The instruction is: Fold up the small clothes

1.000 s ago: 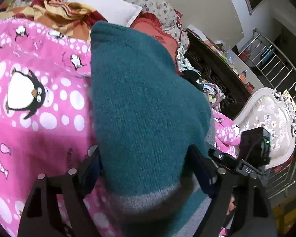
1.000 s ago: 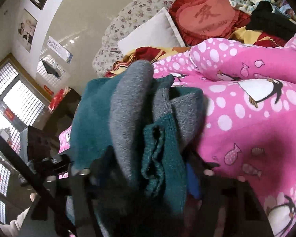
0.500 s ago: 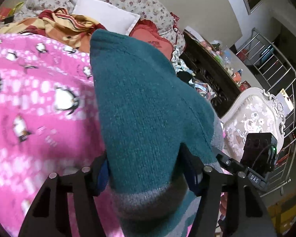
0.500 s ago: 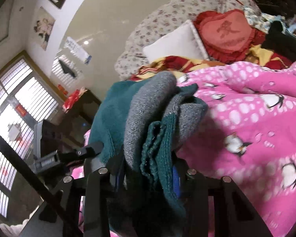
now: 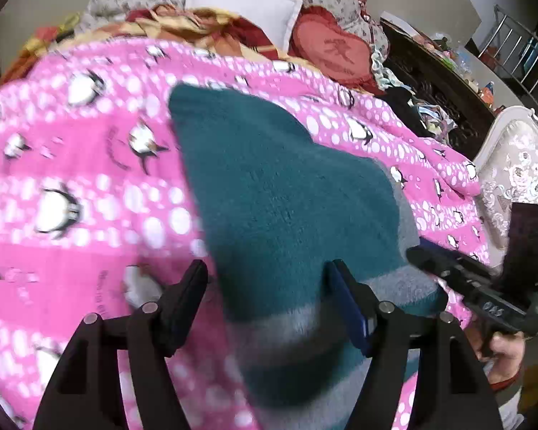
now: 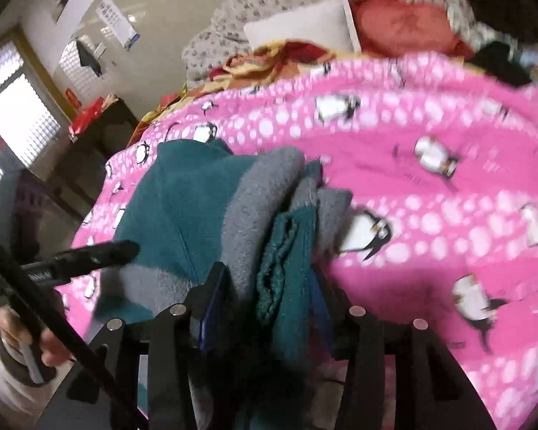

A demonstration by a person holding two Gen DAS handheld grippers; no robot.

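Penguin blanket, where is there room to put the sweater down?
The pink penguin blanket is bare left of the teal sweater, and right of it in the right wrist view. Crowded: the head end, with the white pillow, red heart cushion and loose clothes.

Both grippers are matte black, each ending in two angular fingers (image 5: 186,294) studded with round silver screw heads and lined inside with blue pads. The right gripper (image 5: 484,286), beside the pink penguin blanket (image 5: 71,179), carries a boxy black block and white lettering. Near that blanket's edge, a hand (image 6: 25,337) wears a pale sleeve with a dark cuff.
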